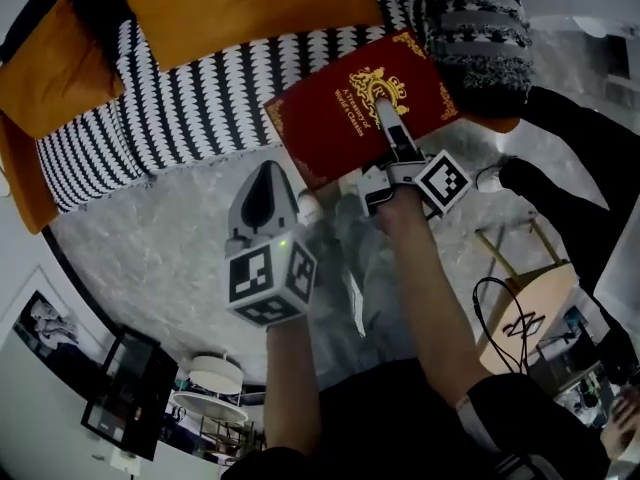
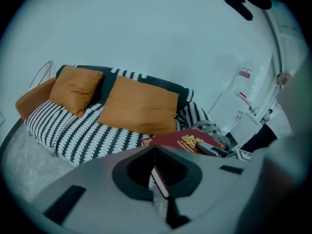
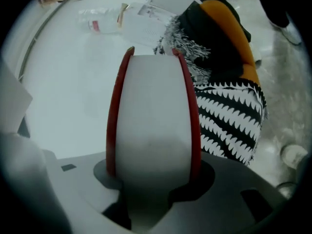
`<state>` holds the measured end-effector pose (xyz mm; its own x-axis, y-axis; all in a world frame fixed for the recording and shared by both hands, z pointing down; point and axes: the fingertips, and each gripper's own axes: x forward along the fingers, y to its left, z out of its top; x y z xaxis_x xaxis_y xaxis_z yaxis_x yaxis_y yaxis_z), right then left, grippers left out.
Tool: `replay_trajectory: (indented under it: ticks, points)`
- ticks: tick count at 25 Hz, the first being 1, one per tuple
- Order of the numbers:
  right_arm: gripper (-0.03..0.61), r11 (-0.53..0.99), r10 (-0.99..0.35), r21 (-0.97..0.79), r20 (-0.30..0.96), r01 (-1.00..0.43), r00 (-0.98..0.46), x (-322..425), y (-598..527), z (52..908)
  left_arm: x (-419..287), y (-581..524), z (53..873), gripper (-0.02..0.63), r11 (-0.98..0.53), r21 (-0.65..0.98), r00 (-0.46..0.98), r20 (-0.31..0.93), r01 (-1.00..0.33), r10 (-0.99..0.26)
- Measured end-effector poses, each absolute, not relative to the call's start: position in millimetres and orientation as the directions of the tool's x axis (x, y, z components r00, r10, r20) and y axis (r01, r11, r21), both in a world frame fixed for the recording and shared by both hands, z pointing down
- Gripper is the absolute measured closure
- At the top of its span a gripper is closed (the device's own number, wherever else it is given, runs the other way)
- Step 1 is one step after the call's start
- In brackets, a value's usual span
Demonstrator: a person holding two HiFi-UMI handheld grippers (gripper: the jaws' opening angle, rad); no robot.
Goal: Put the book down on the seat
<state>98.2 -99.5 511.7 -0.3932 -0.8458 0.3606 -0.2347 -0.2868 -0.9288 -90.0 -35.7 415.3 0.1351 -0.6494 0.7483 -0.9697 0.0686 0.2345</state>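
Observation:
A dark red book [image 1: 335, 133] with gold print hangs over the front edge of the black-and-white patterned sofa seat [image 1: 180, 108]. My right gripper [image 1: 382, 108] is shut on it, one finger lying across the cover. In the right gripper view the book's white page edge [image 3: 153, 111] fills the space between the jaws, with a red cover on each side. My left gripper [image 1: 270, 173] hovers just left of the book's near corner, above the rug. Its tips [image 2: 153, 150] meet in a seam. The book [image 2: 187, 140] lies beyond them, to the right.
Orange cushions [image 1: 240, 3] lean on the sofa back. A grey fringed throw [image 1: 480, 28] lies at the sofa's right end. Below is a pale grey rug [image 1: 150, 248]. At the right are a dark trouser leg [image 1: 560, 158], a white shoe [image 1: 490, 178] and a wooden stool [image 1: 525, 308] with a cable.

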Motion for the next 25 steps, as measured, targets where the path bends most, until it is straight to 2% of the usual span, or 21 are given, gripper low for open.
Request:
replay_trajectory:
  ticks: [9, 18, 25]
  points:
    - [0.35, -0.361, -0.871, -0.931, 0.356, -0.05, -0.338, 82.9, -112.5, 585.6, -96.6, -19.3, 470.4, 0.6, 0.151, 0.246, 0.112, 0.8, -0.958, -0.59]
    - [0.35, -0.347, -0.911, -0.938, 0.33, 0.027, -0.249, 83.1, -129.5, 610.9, -101.1, 5.7, 496.1, 0.6, 0.231, 0.256, 0.091, 0.829, -0.939, -0.551]
    - [0.35, -0.354, -0.912, -0.935, 0.341, 0.021, -0.229, 82.7, -140.1, 638.4, -91.7, 12.8, 514.5, 0.6, 0.244, 0.27, 0.101, 0.837, -0.931, -0.538]
